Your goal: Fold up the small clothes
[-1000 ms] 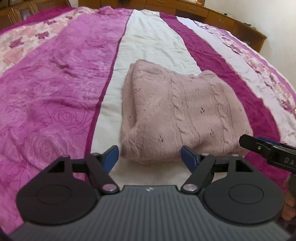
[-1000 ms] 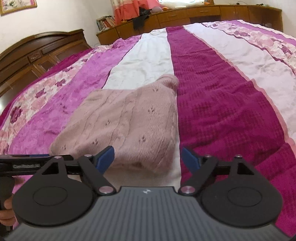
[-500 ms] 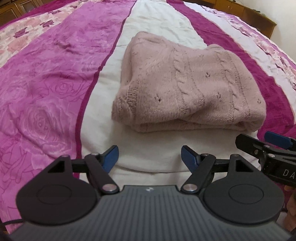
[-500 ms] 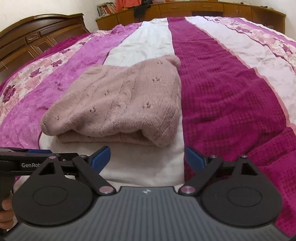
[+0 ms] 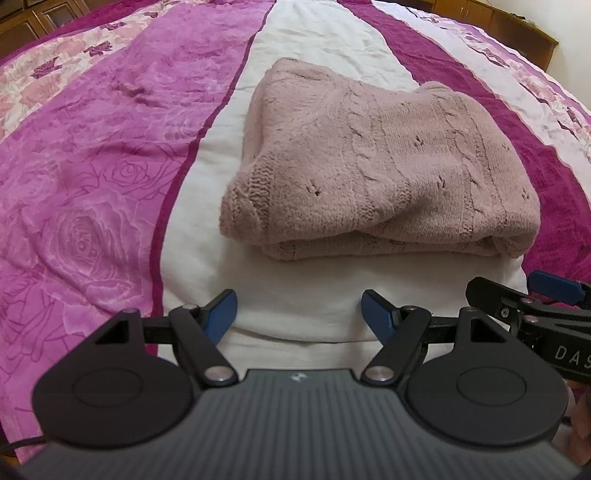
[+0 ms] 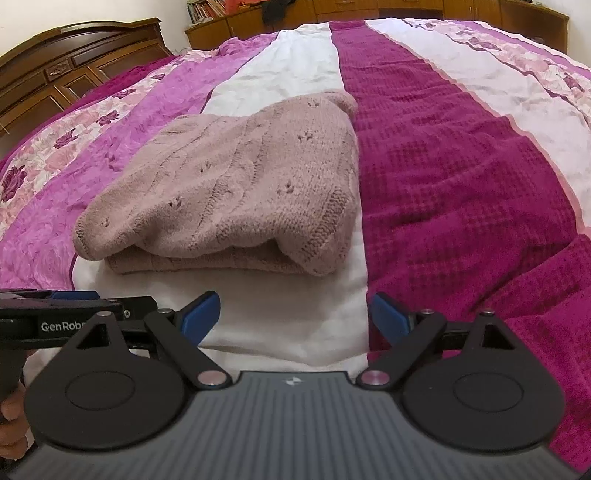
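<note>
A dusty-pink knitted sweater (image 5: 376,162) lies folded in a thick stack on the white stripe of the bedspread; the right wrist view shows it (image 6: 236,192) from the other side. My left gripper (image 5: 299,314) is open and empty, just short of the sweater's near edge. My right gripper (image 6: 293,315) is also open, with nothing between its blue pads, a little back from the sweater's near right corner. Each gripper shows at the other view's side edge: the right gripper (image 5: 554,291) and the left gripper (image 6: 74,297).
The bedspread (image 6: 461,166) has magenta, pink rose-print and white stripes and fills both views. A dark wooden headboard (image 6: 74,66) and low wooden cabinets (image 6: 332,11) stand behind the bed. A hand (image 6: 11,424) grips the left handle.
Both grippers have sunk and tilted down and stand farther back from the sweater, which now lies whole ahead of them. The right gripper's jaws have spread slightly wider.
</note>
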`<act>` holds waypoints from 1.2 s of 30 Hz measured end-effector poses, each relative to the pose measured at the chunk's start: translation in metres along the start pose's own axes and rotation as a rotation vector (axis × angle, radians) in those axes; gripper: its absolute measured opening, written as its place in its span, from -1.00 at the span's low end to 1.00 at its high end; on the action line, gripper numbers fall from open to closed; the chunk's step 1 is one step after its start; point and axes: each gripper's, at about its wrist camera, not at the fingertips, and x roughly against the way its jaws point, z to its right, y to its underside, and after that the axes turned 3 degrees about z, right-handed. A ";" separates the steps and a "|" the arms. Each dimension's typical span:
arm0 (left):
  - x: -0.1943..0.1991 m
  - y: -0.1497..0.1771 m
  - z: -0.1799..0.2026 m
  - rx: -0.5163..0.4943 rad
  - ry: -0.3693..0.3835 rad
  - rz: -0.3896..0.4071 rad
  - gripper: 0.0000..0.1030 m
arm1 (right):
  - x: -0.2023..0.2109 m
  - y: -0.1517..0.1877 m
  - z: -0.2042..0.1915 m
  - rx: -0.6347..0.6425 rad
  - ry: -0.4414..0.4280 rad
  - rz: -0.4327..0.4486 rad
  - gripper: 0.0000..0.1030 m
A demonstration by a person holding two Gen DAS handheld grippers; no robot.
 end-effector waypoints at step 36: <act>0.001 0.000 0.006 -0.017 0.006 -0.004 0.47 | -0.001 0.001 0.000 -0.001 0.000 -0.007 0.82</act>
